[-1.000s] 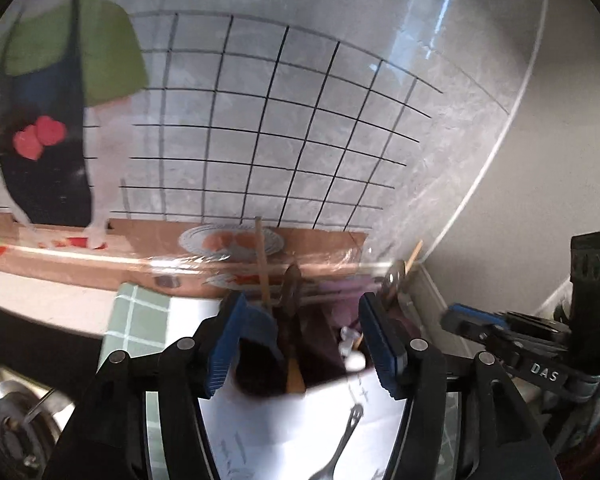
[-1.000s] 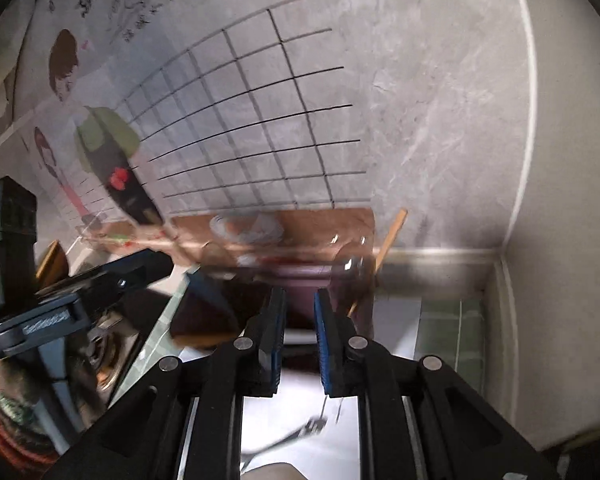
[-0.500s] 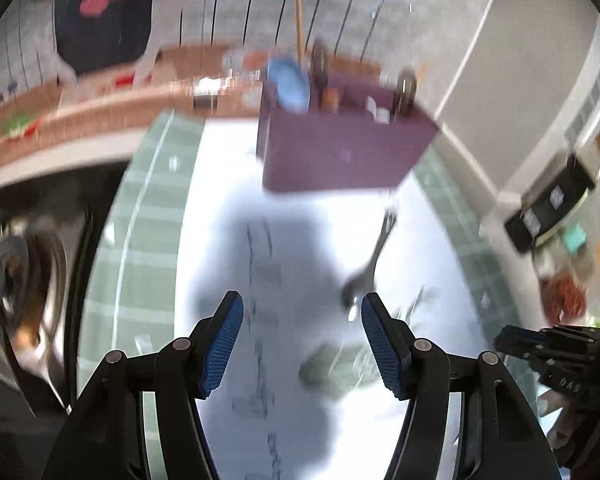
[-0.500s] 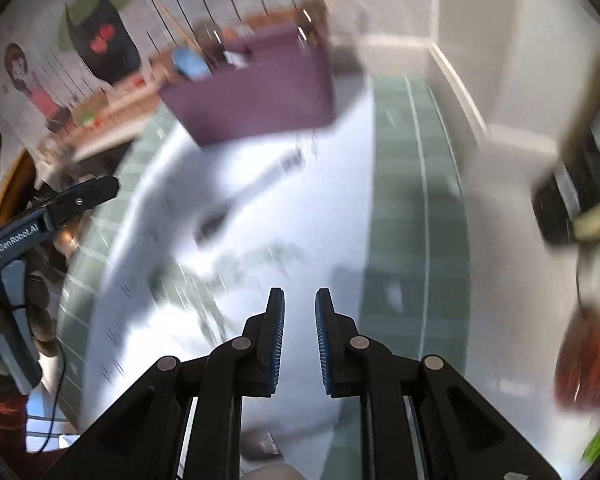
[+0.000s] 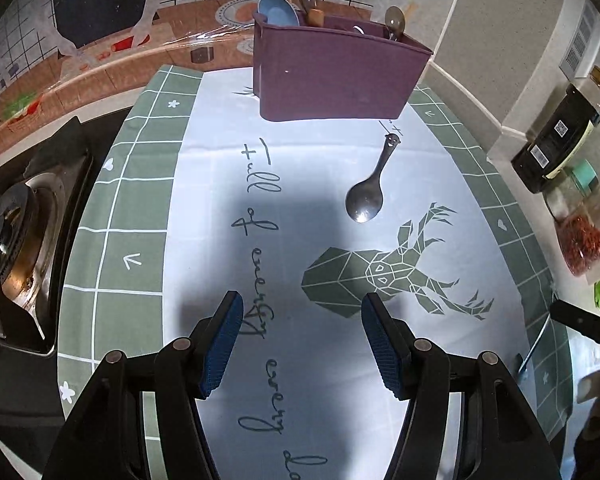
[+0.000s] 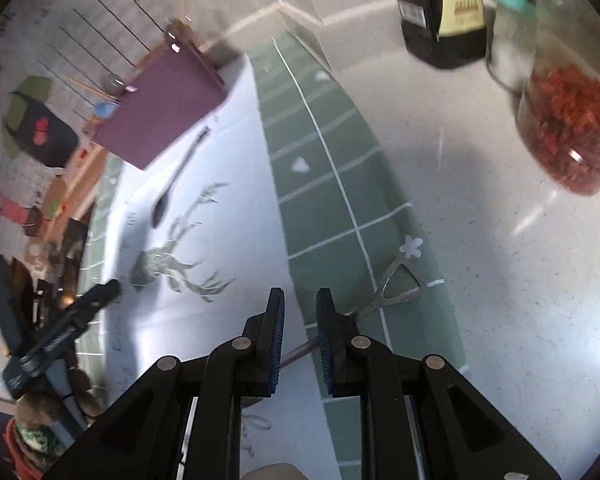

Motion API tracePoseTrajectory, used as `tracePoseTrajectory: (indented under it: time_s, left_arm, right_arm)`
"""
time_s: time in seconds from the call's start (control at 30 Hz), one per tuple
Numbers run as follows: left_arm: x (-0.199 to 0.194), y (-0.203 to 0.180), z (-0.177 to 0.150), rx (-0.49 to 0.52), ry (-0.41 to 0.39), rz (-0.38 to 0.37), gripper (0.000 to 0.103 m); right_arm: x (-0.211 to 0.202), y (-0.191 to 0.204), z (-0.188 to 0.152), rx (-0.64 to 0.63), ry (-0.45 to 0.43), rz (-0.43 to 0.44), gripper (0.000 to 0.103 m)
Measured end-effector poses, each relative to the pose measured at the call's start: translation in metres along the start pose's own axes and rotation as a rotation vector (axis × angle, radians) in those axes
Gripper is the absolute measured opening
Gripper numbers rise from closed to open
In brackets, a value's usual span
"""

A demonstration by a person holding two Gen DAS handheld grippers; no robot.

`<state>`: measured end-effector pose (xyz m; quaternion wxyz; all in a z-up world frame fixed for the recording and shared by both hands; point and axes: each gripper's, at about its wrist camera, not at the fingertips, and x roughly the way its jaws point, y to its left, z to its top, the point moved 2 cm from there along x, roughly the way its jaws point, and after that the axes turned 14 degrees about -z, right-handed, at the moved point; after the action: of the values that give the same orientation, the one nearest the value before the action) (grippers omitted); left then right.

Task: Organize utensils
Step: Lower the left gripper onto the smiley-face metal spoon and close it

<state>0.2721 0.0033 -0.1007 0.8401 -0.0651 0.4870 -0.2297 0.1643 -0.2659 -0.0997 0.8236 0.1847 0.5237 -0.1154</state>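
While both grippers — left, right — gape empty, a peeler lies half-hidden.

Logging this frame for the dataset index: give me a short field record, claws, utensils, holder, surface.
left claw: open, empty, above the mat
right claw: narrow gap between pads, nothing gripped, a thin metal utensil lies just ahead and under it
loose spoon: flat on the mat, bowl toward camera
holder: purple caddy, upright, several utensils inside
surface: green-and-white deer-print mat
right of mat: dark bottle, chilli jar
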Motion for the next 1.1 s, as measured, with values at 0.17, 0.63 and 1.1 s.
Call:
tracePoseTrajectory:
  time_s: [0.17, 0.63, 1.1]
  left_arm:
    - [0.004, -0.001, 0.002, -0.001, 0.008, -0.007, 0.062]
    - [0.014, 0.003, 0.013, -0.012, 0.014, 0.026, 0.062]
    - [0.052, -0.025, 0.068, 0.129, 0.073, -0.031, 0.062]
  right_arm:
    - [0.002, -0.009, -0.005, 0.033, 0.076, 0.016, 0.017]
    - [0.037, 0.046, 0.022, -0.108, 0.041, -0.003, 0.021]
    - [0.052, 0.073, 0.053, -0.439, -0.113, -0.033, 0.013]
